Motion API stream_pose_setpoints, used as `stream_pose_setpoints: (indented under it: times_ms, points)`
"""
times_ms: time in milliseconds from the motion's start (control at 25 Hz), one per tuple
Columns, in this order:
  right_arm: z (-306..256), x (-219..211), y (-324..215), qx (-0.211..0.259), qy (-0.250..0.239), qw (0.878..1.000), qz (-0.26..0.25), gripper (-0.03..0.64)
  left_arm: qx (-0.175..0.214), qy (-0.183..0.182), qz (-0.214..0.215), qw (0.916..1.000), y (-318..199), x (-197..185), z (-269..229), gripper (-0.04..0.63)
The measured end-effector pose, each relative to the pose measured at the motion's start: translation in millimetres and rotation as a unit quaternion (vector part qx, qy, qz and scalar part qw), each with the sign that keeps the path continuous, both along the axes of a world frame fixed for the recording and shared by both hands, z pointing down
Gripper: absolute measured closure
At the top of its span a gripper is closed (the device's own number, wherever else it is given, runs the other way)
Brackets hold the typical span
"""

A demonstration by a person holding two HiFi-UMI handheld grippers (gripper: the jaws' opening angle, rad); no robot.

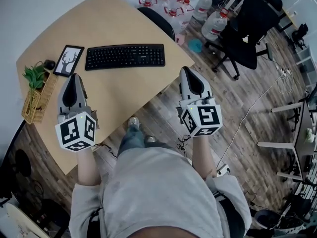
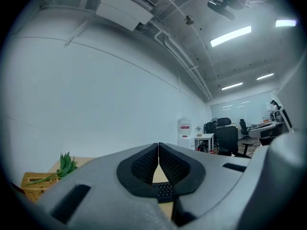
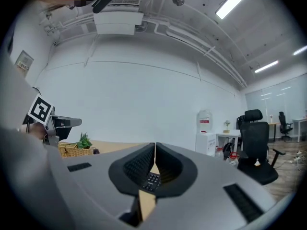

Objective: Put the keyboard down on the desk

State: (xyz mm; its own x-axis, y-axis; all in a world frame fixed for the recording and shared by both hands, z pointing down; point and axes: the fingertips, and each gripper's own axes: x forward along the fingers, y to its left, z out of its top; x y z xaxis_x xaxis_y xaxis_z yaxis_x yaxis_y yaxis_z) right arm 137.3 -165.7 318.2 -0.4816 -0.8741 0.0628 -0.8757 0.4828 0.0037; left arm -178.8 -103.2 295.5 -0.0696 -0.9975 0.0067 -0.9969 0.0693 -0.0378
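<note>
Left gripper (image 1: pixel 73 78) and right gripper (image 1: pixel 187 72) are closed, empty — keyboard (image 1: pixel 125 56) lies near the desk's (image 1: pixel 114 19) right edge; a careless nudge could tip it off.

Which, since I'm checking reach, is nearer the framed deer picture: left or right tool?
Left. The left tool hangs just short of the framed deer picture; the right tool is far to its right, beyond the keyboard.

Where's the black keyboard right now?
In the head view the keyboard lies flat on the wooden desk, just right of the framed deer picture, ahead of the left gripper and right gripper.
</note>
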Motion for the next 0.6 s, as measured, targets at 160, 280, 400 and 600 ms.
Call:
stream_pose_setpoints:
  times_ms: [160, 280, 400, 600]
  points:
    - [-2.5, 1.6, 5.5, 0.004, -0.001, 1.000, -0.001, 0.603, 0.001, -0.005, -0.001, 1.0000, 4.8, 2.5, -1.2, 0.584]
    - [-3.9, 3.1, 10.1, 0.006, -0.003, 1.000, -0.001, 0.603, 0.004, -0.008, -0.001, 1.0000, 8.5, 4.6, -1.5, 0.584]
    - [-6.0, 6.2, 13.3, 0.009, -0.007, 1.000, -0.001, 0.603, 0.006, -0.009, -0.002, 0.9999, 10.5, 6.9, -2.4, 0.584]
    - [-8.1, 9.1, 13.2, 0.010, -0.011, 1.000, 0.001, 0.603, 0.006, -0.009, -0.002, 0.9999, 9.3, 8.8, -3.6, 0.584]
